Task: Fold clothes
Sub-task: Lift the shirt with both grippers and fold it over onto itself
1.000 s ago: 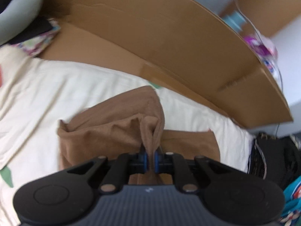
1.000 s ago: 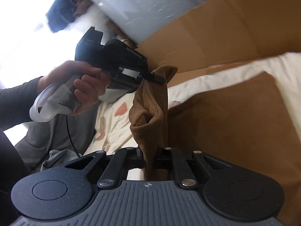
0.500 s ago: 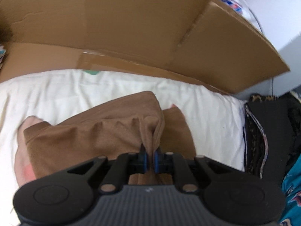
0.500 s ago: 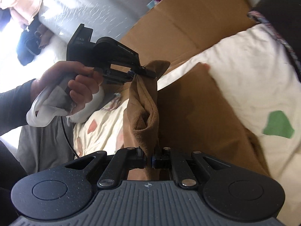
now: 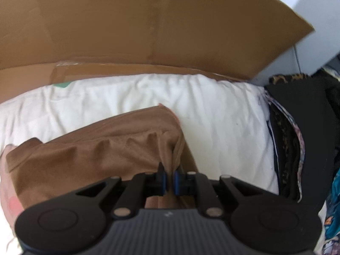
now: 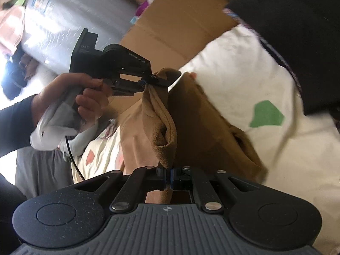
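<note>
My left tongs (image 5: 169, 179) are closed on one end of the brown cloth's (image 5: 89, 159) raised edge, my right tongs (image 6: 169, 177) pinch the other end; the rest lies on the white bed sheet (image 5: 223, 127). If one pinch slips, the fold may land crooked.

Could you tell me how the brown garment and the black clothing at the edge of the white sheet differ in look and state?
The brown garment is plain tan; the black clothing is dark, with a patterned edge showing. The brown garment is pinched by both the left gripper and the right gripper, its edge lifted between them; the black clothing lies untouched. The brown garment sits mid-sheet, the black clothing at the edge of the white sheet. Both rest on that sheet.
</note>
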`<state>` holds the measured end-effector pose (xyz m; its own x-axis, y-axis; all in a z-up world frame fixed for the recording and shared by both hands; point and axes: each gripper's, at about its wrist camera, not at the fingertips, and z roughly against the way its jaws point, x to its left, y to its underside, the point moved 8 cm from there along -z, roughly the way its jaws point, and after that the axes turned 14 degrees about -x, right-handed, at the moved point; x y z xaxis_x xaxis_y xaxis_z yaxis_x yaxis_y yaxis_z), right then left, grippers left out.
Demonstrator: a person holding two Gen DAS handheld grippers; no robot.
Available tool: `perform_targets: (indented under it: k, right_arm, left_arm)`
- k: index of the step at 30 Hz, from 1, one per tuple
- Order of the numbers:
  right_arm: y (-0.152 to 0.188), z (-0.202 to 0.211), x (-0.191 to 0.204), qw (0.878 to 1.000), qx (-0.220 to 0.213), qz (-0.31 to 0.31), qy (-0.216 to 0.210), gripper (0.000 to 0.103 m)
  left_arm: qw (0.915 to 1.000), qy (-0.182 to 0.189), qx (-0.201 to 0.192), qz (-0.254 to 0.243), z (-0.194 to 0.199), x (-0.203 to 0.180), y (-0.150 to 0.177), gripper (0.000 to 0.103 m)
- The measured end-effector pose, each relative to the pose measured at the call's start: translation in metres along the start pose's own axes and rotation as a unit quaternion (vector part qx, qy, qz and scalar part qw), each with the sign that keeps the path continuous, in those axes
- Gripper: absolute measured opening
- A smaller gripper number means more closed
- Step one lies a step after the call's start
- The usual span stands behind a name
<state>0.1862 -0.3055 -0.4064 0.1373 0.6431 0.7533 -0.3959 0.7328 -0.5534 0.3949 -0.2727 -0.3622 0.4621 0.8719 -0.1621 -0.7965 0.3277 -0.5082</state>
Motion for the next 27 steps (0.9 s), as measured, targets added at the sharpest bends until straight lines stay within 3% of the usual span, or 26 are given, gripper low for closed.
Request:
perform_targets:
  k: [14,21,27]
  right_arm:
    - [0.016,0.003,-0.038,0.997,0.011,-0.064,0.037,0.0]
    - [0.026,0.004,-0.066,0.991,0.009,-0.11,0.078,0.001]
    - [0.021,0.011,-0.071,0.989,-0.014,-0.128,0.078,0.005]
  left_arm:
    - [0.9993,-0.02,0.031,-0.005,-0.044,-0.009,0.019,0.014]
    - [0.9992,-0.029,0.026,-0.008,-0.053,-0.007,0.009,0.017]
    - [0.9988,-0.037,0.033,0.003,-0.056,-0.002,0.0,0.017]
